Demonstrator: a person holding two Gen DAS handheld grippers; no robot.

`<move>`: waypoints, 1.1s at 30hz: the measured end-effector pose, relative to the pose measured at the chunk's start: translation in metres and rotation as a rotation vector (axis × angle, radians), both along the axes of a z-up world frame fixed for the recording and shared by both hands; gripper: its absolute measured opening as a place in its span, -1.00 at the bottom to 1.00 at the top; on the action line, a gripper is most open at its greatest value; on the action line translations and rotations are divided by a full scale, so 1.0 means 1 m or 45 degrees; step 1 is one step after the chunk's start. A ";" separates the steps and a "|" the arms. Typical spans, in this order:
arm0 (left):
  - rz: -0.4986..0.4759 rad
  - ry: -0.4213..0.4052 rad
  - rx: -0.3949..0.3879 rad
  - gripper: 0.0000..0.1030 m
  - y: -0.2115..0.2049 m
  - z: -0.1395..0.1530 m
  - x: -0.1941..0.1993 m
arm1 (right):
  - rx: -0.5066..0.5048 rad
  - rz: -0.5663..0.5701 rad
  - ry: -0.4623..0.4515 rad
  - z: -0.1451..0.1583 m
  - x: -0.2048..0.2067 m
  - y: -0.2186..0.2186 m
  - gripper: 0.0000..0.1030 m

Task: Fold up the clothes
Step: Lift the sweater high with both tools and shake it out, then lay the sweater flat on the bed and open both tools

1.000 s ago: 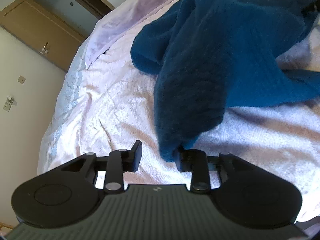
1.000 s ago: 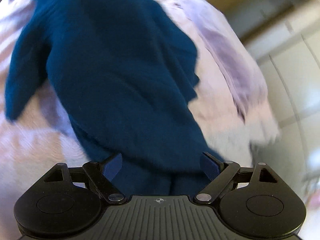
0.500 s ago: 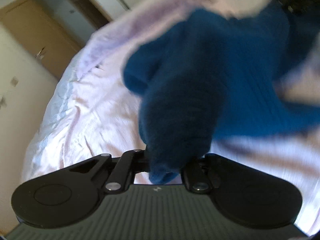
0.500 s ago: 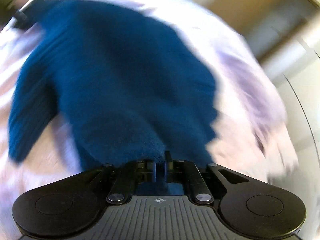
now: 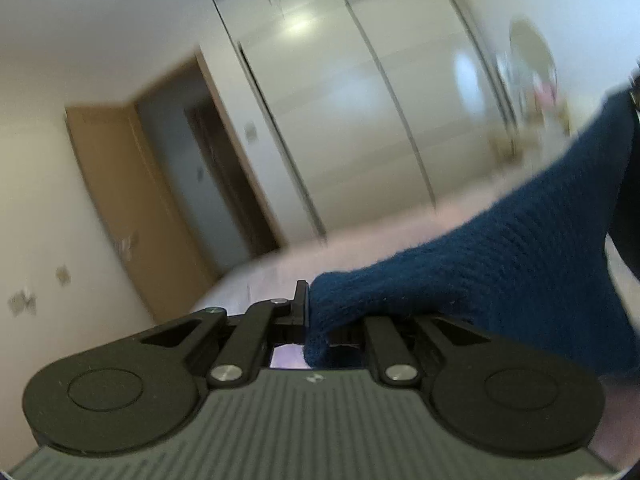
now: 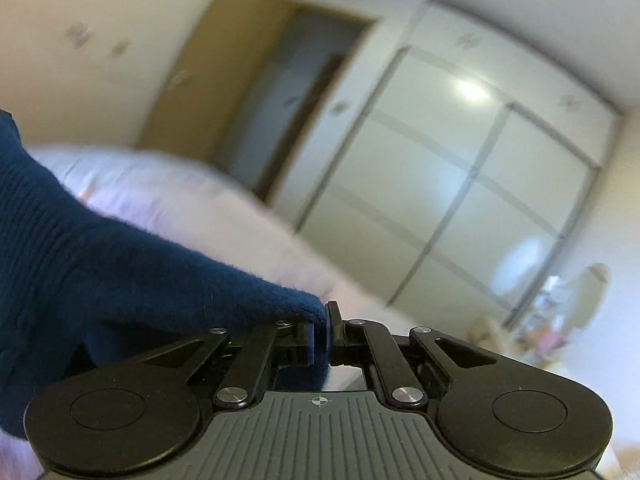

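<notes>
A dark blue knitted sweater [image 5: 500, 264] is lifted off the bed and stretches between my two grippers. My left gripper [image 5: 314, 312] is shut on one corner of it, and the cloth runs up and to the right, hiding the right finger. In the right wrist view the blue sweater [image 6: 100, 264] comes in from the left, and my right gripper [image 6: 320, 334] is shut on its tip, with a sliver of knit between the closed fingers. Both cameras point nearly level across the room.
The bed with its pale pink sheet [image 6: 208, 216] lies below and ahead. Behind it stand white sliding wardrobe doors [image 5: 360, 128], a brown door frame with a dark doorway [image 5: 168, 184] and a cream wall [image 6: 80, 40]. Blurred small items sit at the far right [image 6: 552, 332].
Both grippers closed on the sweater, then rose and tilted up. The views swung from looking down at the bed to looking across the room, and the sweater now hangs lifted between them.
</notes>
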State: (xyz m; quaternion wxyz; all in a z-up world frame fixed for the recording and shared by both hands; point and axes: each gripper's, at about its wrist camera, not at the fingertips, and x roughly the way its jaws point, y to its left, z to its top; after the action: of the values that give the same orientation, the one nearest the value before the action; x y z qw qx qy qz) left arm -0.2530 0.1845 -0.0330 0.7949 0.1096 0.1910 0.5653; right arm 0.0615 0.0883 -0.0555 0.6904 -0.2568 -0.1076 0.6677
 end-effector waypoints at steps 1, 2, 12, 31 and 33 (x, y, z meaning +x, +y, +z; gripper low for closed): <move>-0.029 -0.033 0.037 -0.87 0.003 0.021 -0.006 | 0.057 -0.022 0.004 0.018 -0.007 -0.007 -0.94; -0.058 -0.049 0.083 -0.87 0.007 0.044 -0.011 | 0.115 -0.044 0.008 0.036 -0.013 -0.014 -0.94; -0.270 -0.119 0.361 -0.87 -0.027 0.156 -0.077 | 0.562 -0.210 -0.009 0.178 -0.083 -0.090 -0.94; -0.259 0.061 -0.185 -0.31 0.142 0.111 0.022 | -0.026 -0.411 0.004 0.144 -0.057 0.039 -0.73; -0.193 0.179 -0.422 -0.24 0.188 0.058 0.055 | -0.343 -0.499 -0.033 0.095 -0.035 0.098 0.14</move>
State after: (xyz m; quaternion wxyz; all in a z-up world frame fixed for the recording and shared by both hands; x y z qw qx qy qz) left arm -0.1979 0.3724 0.0247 0.8271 0.0305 0.3275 0.4557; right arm 0.0266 0.1868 0.0394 0.7648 -0.3711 0.0256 0.5260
